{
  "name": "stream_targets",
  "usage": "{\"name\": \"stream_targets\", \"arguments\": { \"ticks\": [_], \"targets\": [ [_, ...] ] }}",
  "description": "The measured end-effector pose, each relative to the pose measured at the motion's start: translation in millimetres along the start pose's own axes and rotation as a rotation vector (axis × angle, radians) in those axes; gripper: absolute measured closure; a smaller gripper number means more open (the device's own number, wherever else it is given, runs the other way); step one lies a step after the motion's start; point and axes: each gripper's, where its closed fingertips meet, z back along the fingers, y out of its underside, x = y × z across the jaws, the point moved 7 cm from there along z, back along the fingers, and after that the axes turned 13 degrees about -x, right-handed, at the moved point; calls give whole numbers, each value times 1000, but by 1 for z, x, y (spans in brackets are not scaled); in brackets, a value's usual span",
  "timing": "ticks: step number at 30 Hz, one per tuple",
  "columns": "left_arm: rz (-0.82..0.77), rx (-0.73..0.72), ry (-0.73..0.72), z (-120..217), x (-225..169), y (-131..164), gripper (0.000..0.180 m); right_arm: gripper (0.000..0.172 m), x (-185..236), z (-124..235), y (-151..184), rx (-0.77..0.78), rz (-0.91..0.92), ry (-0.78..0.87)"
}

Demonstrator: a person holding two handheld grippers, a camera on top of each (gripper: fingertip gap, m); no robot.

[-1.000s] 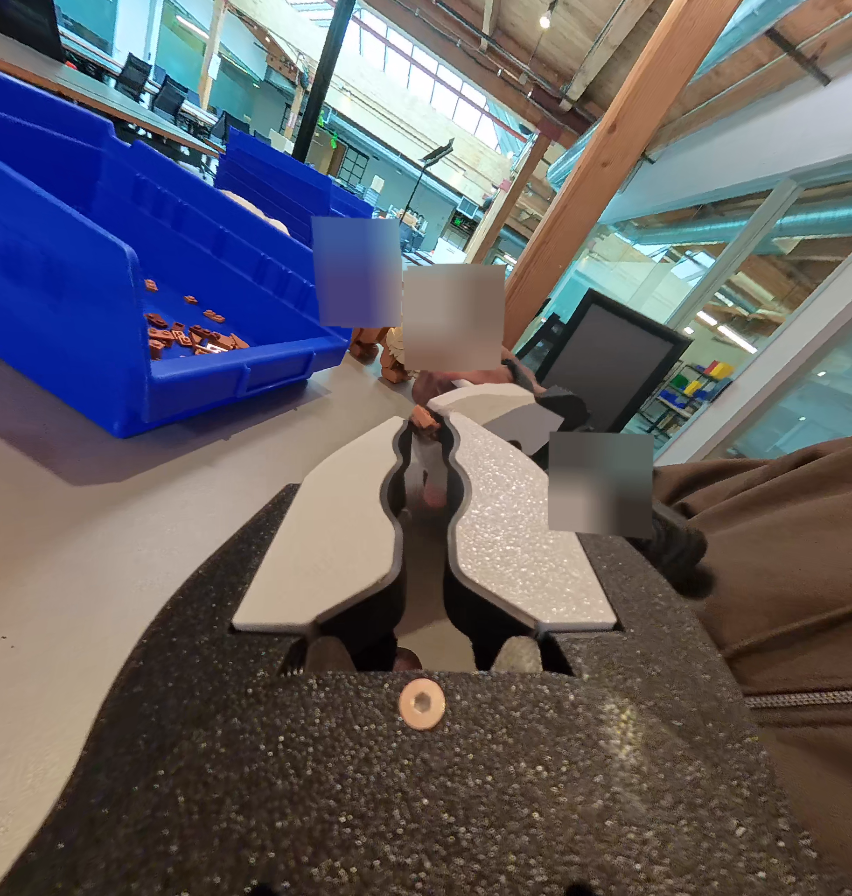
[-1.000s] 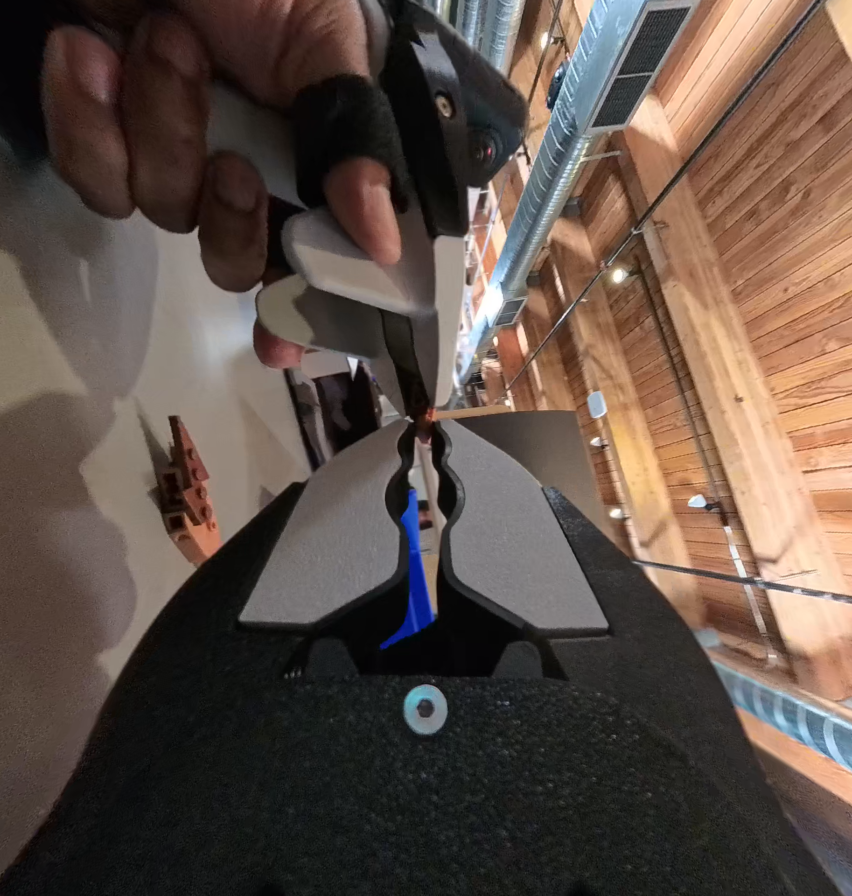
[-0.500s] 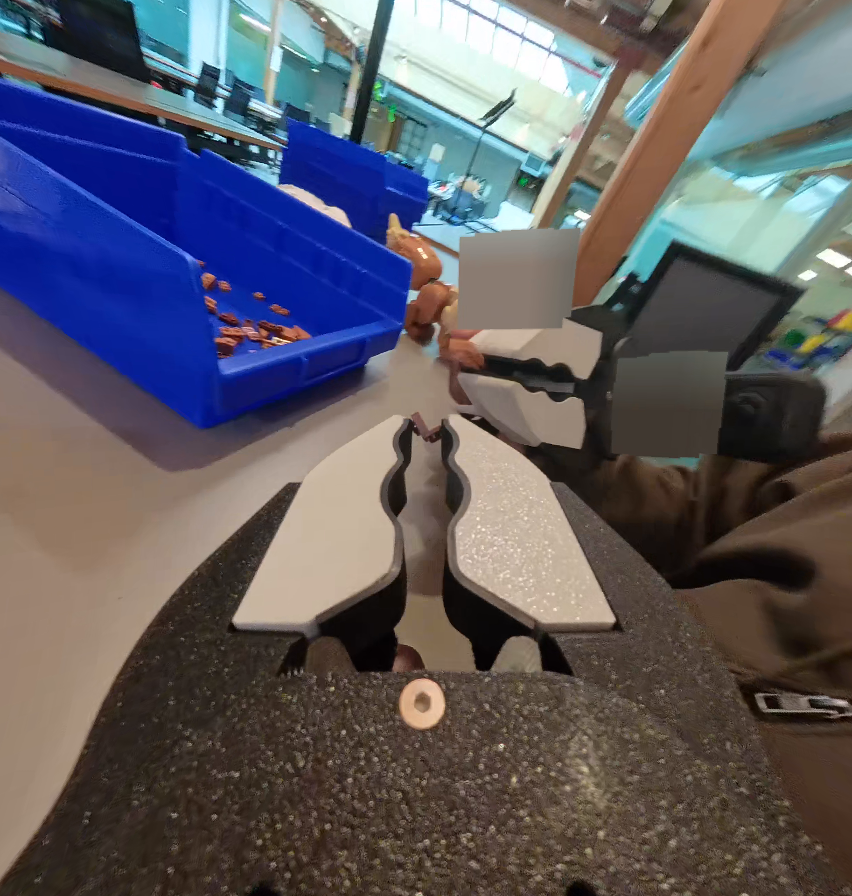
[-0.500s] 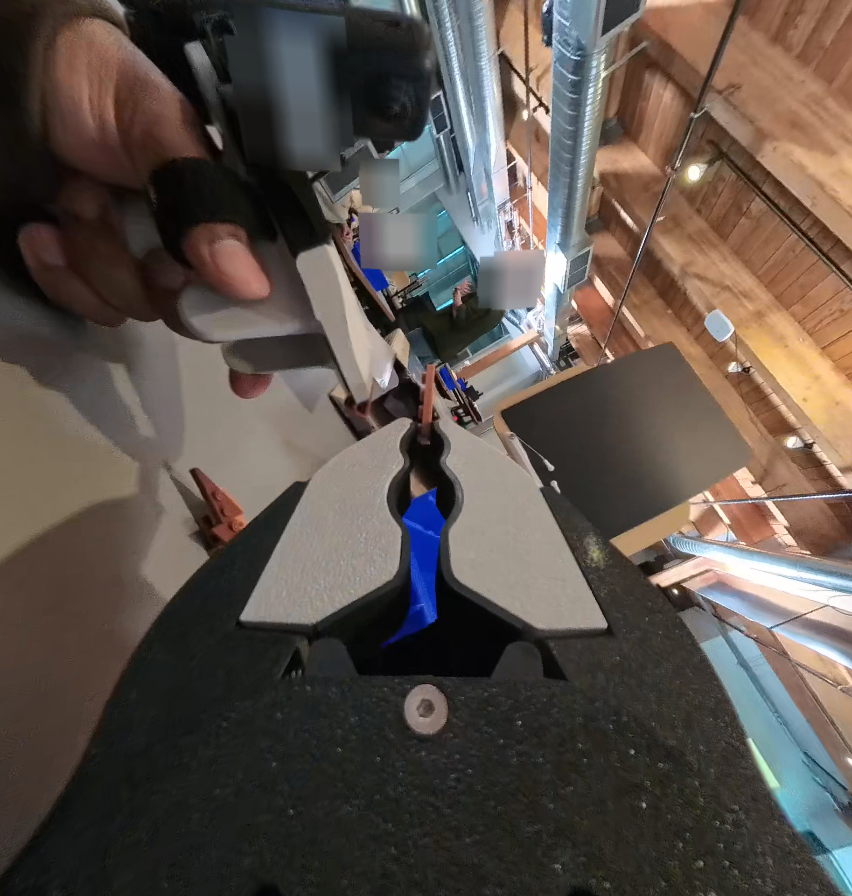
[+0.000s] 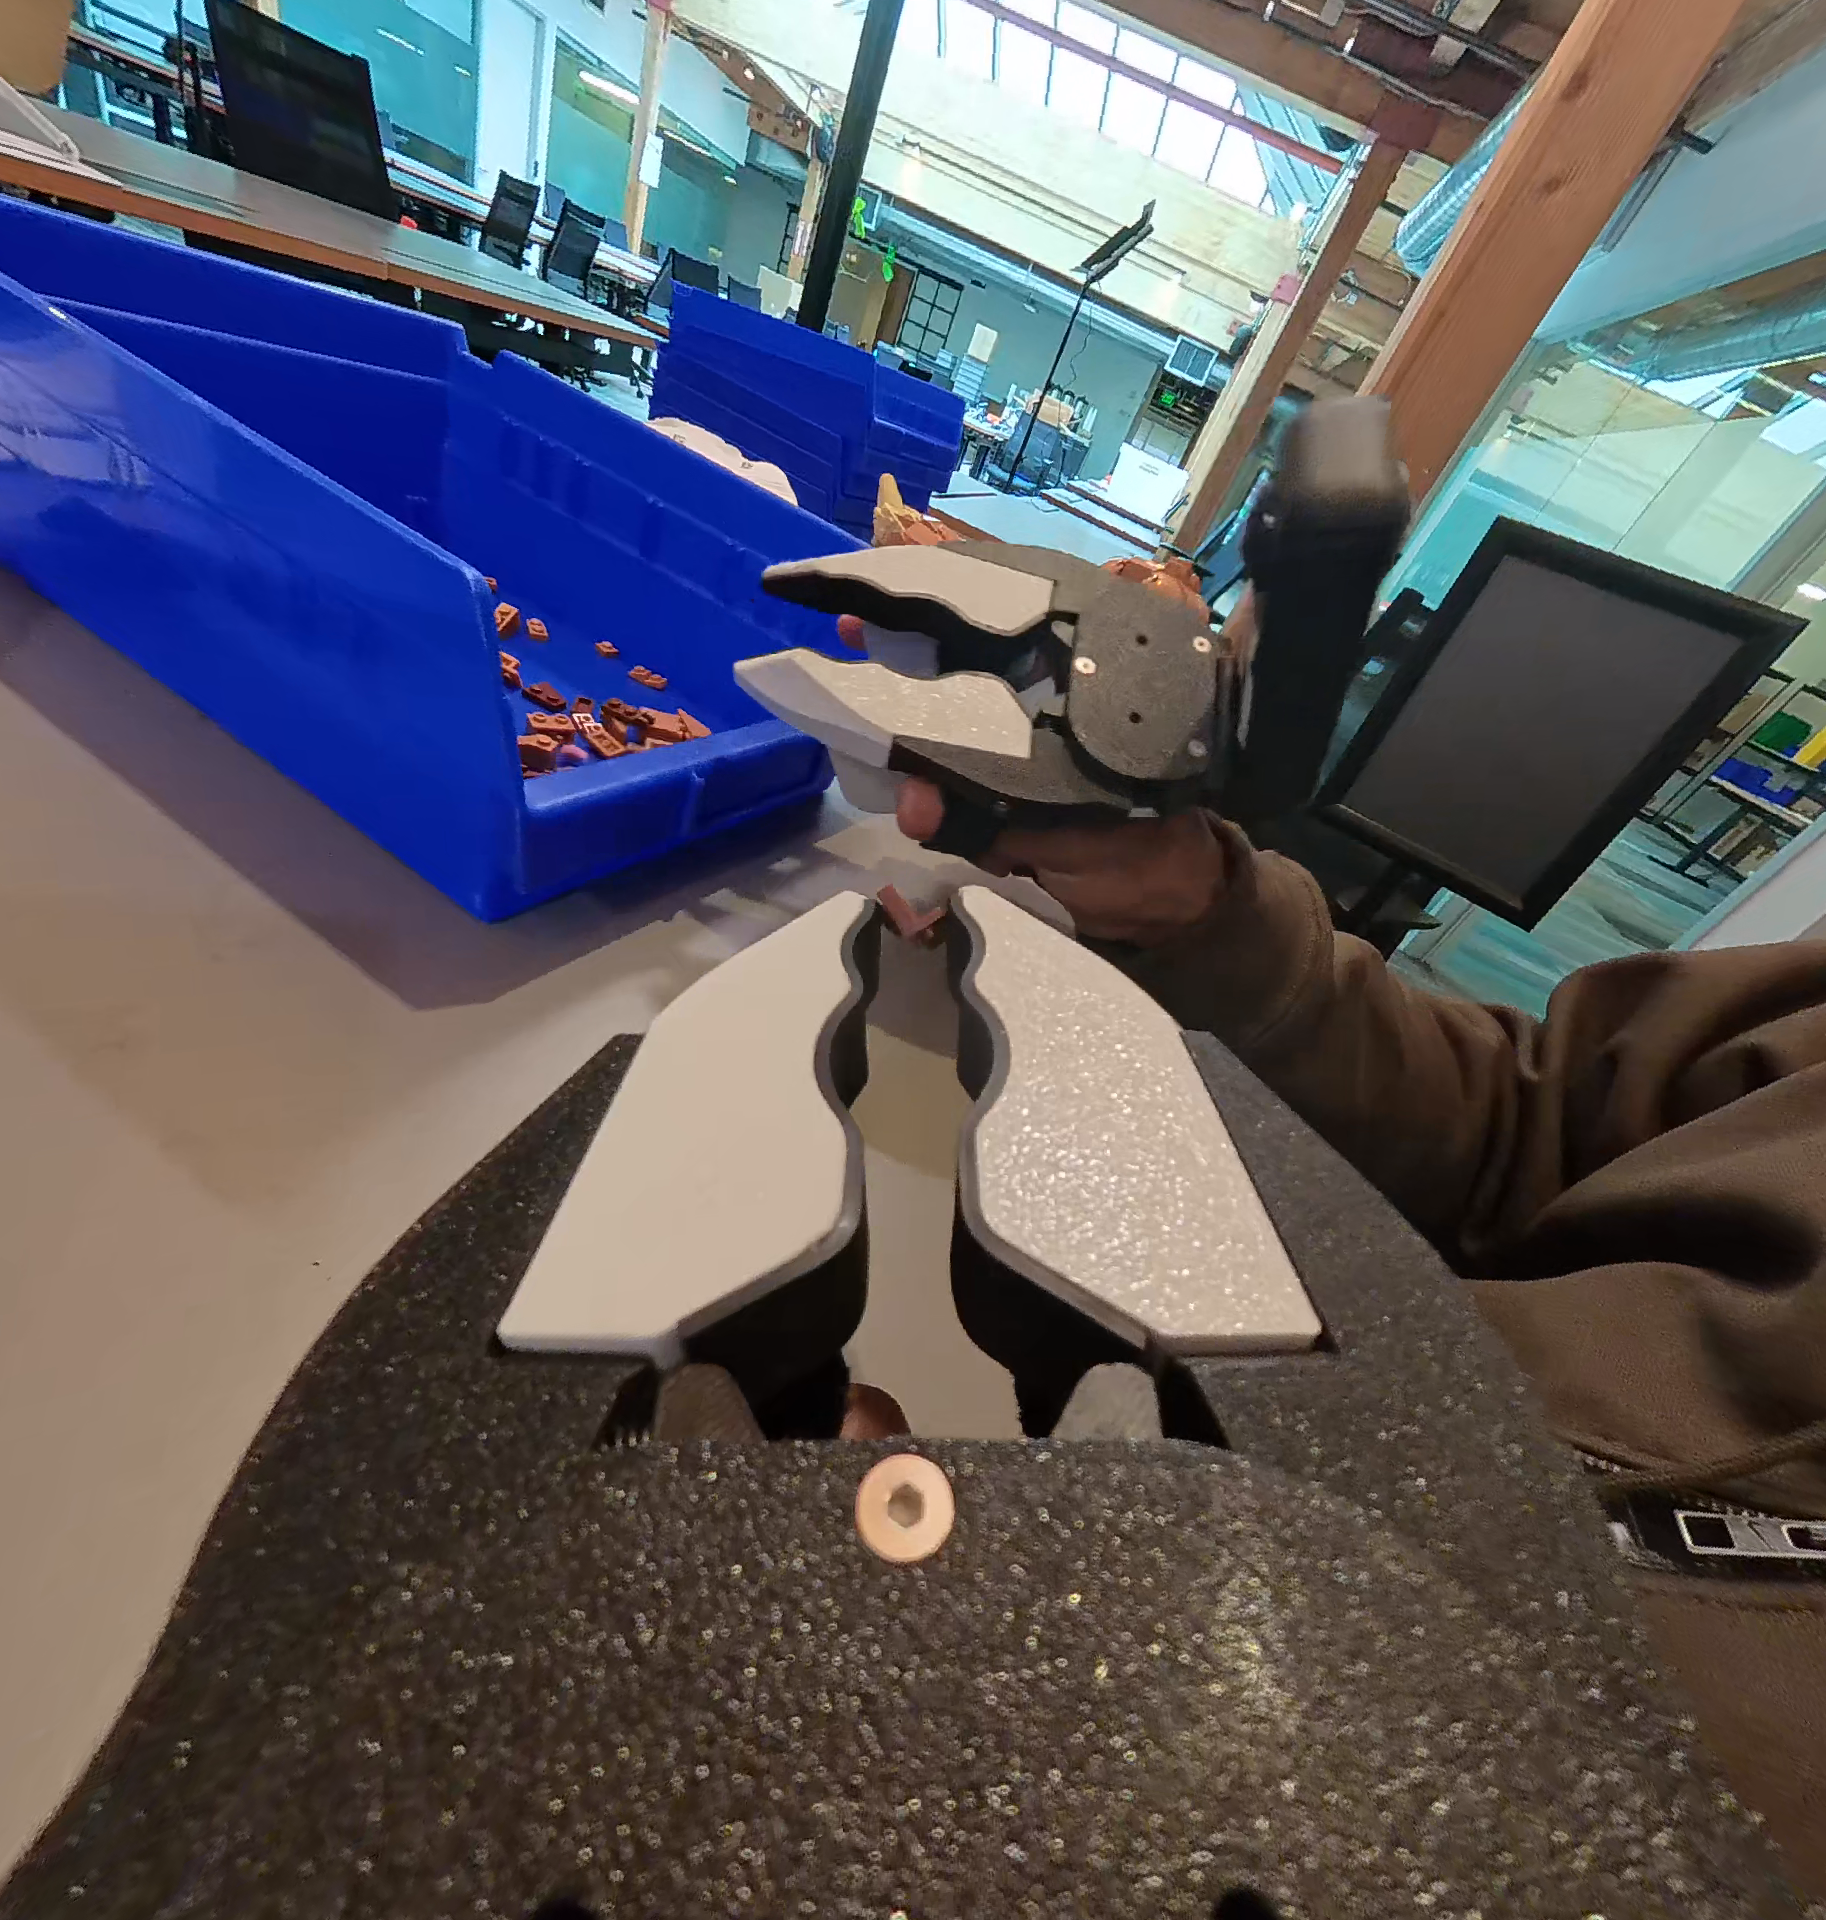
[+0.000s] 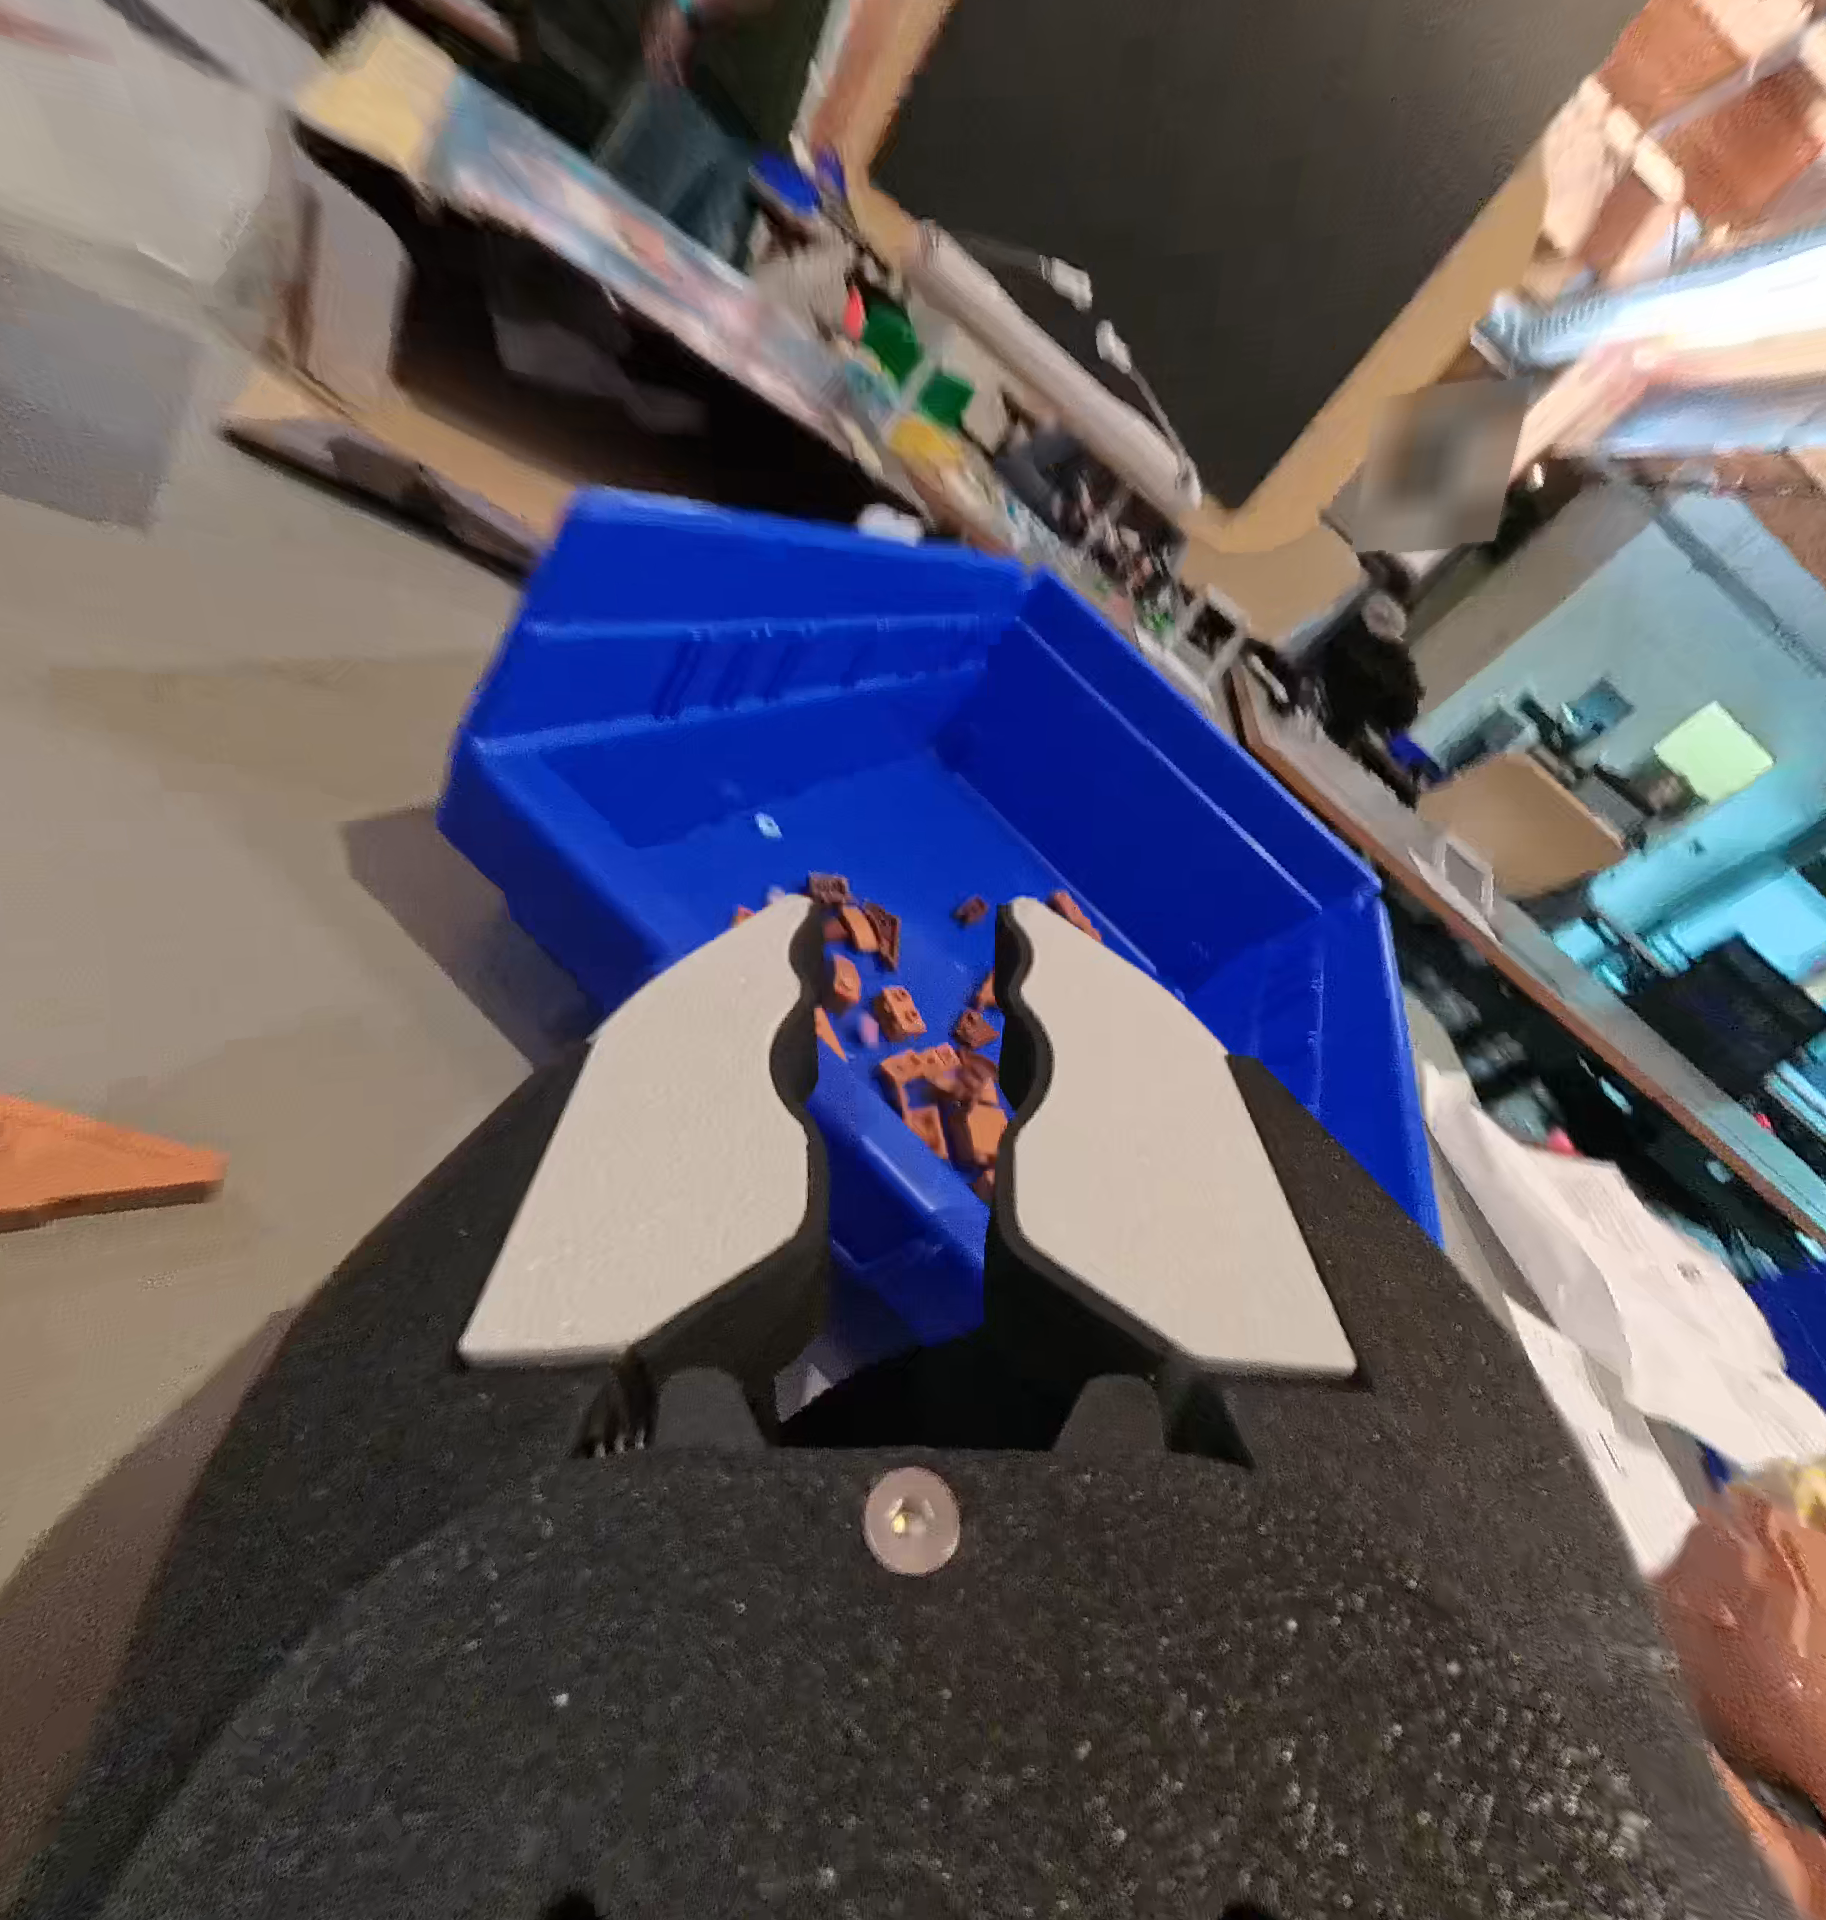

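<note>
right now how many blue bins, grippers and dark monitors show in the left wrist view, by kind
blue bins: 2, the near one with small brown bricks in it, another behind
grippers: 2, the left gripper shut on a small brown piece, the right gripper open above the near bin's front end
dark monitors: 2, one at right, one far left
total: 6

Bright open workshop — timber posts (image 5: 1574, 208), glass partitions (image 5: 1657, 416), long desks (image 5: 296, 223) with office chairs (image 5: 504, 203) behind.
</note>
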Motion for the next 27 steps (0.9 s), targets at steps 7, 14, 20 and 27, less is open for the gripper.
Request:
{"name": "stream_targets", "arguments": {
  "ticks": [7, 14, 20, 27],
  "targets": [
    [158, -85, 119, 3, -2, -6, 168, 151, 61, 43, -54, -555, 145, -446],
    [197, -71, 189, -1, -9, -3, 168, 149, 76, 49, -62, -608, 176, -504],
    [164, -36, 167, -5, -10, 1, 167, 162, 82, 49, -65, -615, 192, -498],
    [163, -106, 86, -2, -2, -4, 162, 166, 53, 30, -56, -494, 154, -299]
  ]
}}
